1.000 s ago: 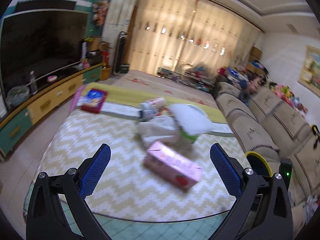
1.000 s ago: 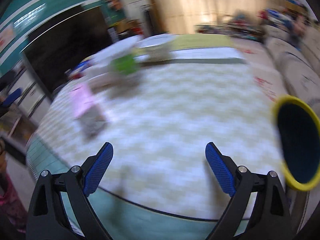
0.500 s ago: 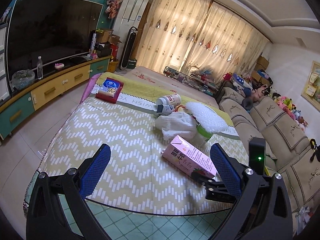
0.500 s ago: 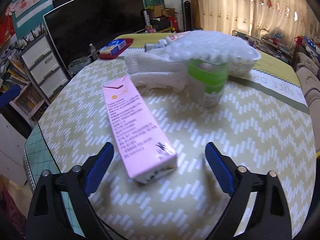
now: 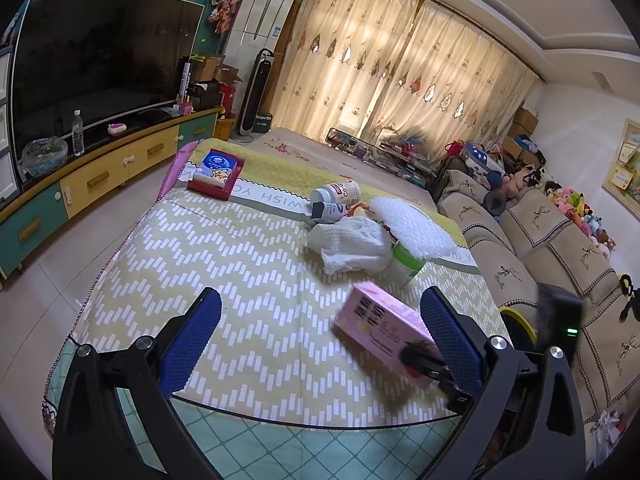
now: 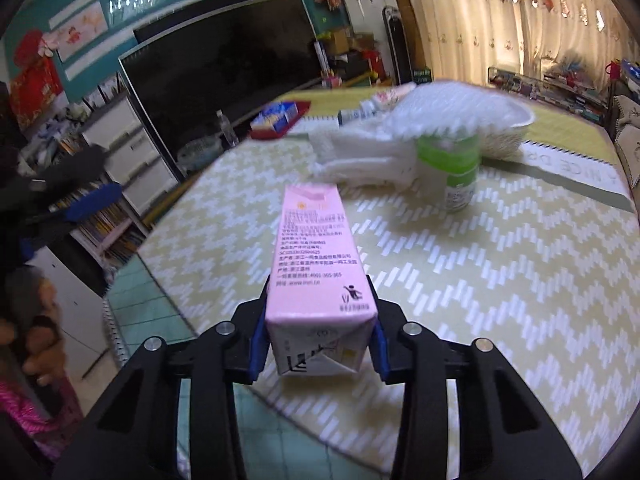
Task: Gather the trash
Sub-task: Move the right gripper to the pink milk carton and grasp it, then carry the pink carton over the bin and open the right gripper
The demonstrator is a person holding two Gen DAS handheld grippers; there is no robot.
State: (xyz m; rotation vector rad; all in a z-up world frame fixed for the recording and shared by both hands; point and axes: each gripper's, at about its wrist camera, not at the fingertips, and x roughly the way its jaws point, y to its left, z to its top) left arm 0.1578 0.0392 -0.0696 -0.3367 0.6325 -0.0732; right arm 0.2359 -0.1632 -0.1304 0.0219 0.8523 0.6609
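Our right gripper (image 6: 318,346) pinched the pink carton (image 6: 316,264) at its near end above the table (image 6: 500,280); our left gripper (image 5: 320,332) hung wide and empty alongside.

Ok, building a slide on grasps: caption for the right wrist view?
Right gripper jaws shut on a pink carton above the chevron tablecloth.

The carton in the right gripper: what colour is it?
Pink carton, clearest in the right wrist view.
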